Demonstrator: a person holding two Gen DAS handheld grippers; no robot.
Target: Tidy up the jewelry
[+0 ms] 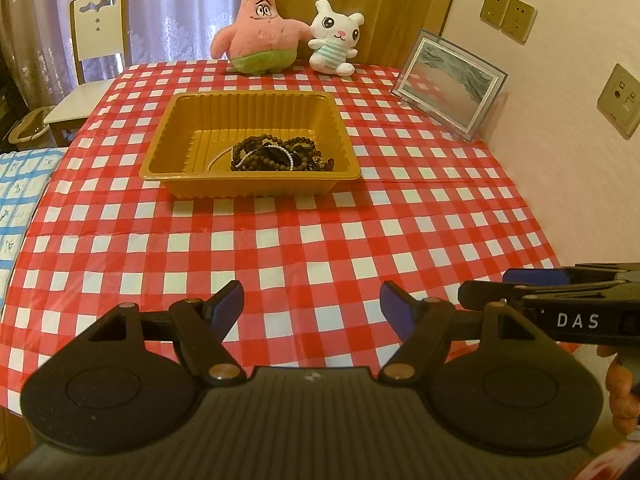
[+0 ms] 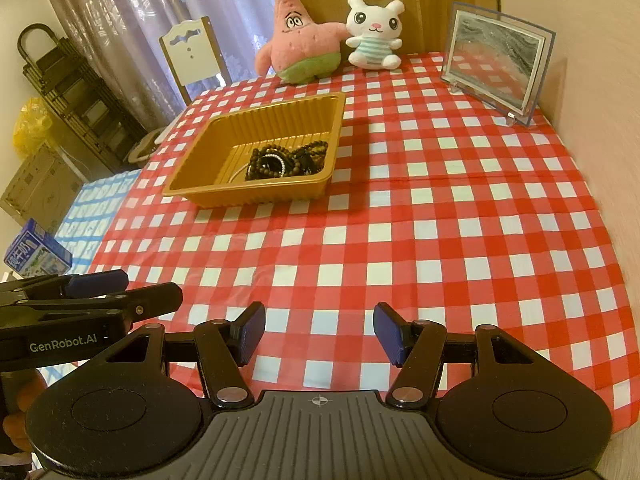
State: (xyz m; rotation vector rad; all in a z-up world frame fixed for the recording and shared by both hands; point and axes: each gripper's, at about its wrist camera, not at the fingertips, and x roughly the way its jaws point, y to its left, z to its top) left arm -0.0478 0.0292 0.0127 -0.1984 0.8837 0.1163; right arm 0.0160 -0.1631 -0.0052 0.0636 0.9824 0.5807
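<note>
My left tool and right tool – both apart, empty, above red-checked desk; dark bead jewelry heaped in ribbed gold plastic tray.

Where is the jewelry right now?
In both wrist views, the jewelry lies heaped in the near right corner of the gold tray, mid-table, in front of the two plush toys.

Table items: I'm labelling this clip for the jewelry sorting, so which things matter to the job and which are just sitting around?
Part of the job:
- gold tray
- tangle of dark bead strands lying in it

Just lying about:
- pink star plush
- white bunny plush
- framed picture
- milk carton
</note>
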